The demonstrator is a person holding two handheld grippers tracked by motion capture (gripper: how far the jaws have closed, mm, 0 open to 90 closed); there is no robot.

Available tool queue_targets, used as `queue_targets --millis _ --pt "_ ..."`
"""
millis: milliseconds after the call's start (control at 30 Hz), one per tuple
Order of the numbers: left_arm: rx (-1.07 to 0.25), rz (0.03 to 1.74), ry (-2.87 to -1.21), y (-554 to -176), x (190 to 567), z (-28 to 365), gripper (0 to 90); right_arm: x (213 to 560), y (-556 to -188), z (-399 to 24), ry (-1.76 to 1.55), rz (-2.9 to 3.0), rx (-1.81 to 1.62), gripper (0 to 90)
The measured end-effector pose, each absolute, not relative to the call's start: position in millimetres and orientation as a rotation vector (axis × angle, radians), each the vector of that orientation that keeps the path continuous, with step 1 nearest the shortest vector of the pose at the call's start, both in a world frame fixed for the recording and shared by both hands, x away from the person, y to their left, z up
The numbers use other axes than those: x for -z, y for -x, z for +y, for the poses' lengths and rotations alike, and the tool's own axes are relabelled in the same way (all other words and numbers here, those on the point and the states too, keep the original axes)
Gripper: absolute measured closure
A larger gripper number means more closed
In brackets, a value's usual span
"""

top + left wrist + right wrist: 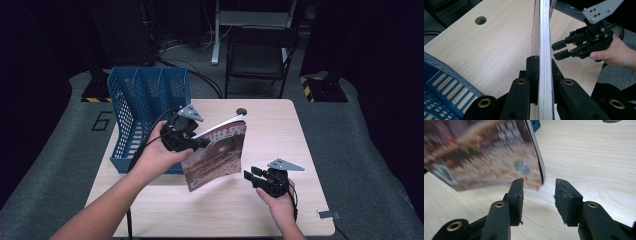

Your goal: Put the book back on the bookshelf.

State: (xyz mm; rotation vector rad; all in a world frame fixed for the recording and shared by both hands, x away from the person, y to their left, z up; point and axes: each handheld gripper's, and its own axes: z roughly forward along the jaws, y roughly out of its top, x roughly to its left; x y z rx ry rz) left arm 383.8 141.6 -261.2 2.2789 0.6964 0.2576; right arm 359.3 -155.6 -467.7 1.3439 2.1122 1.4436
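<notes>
Magazine (217, 152) pinched edge-on in left gripper (192, 140) (above table (280, 125)), right gripper (255, 176) spread, just beside its lower corner.

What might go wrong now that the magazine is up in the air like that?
The left gripper pinches the magazine at one edge only, so it hangs tilted over the table and might slip or sag out of the grip. Its pages look slightly fanned at the top; they could splay and catch on a divider if it goes into the blue file rack. The right gripper sits open near the lower corner and could bump it.
</notes>
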Motion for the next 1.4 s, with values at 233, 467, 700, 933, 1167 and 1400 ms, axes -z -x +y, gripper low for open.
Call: queue_targets --millis 233,467,700,933,1167,1400 --pt "-0.26 0.73 -2.263 -384.2 250.0 153.8 84.0 470.3 -358.4 -150.8 -1.313 2.135 -1.406 58.2" --pt "-0.272 0.777 -2.233 -385.3 237.6 166.5 84.0 470.7 -359.6 -154.9 -1.332 2.116 -1.417 58.0" --pt "-0.294 0.819 -2.21 -386.3 226.8 183.2 84.0 470.0 -361.0 -156.1 -1.342 2.113 -1.432 57.8" --pt "-0.316 0.856 -2.199 -386.9 218.2 196.2 84.0 471.1 -363.1 -154.2 -1.344 2.119 -1.426 57.8" --pt "-0.326 0.884 -2.2 -389.0 211.7 205.9 84.0 471.5 -364.0 -154.6 -1.346 2.121 -1.422 57.8" --pt "-0.324 0.917 -2.194 -392.1 207.7 216.8 84.0 473.3 -364.7 -154.2 -1.349 2.123 -1.418 57.7"
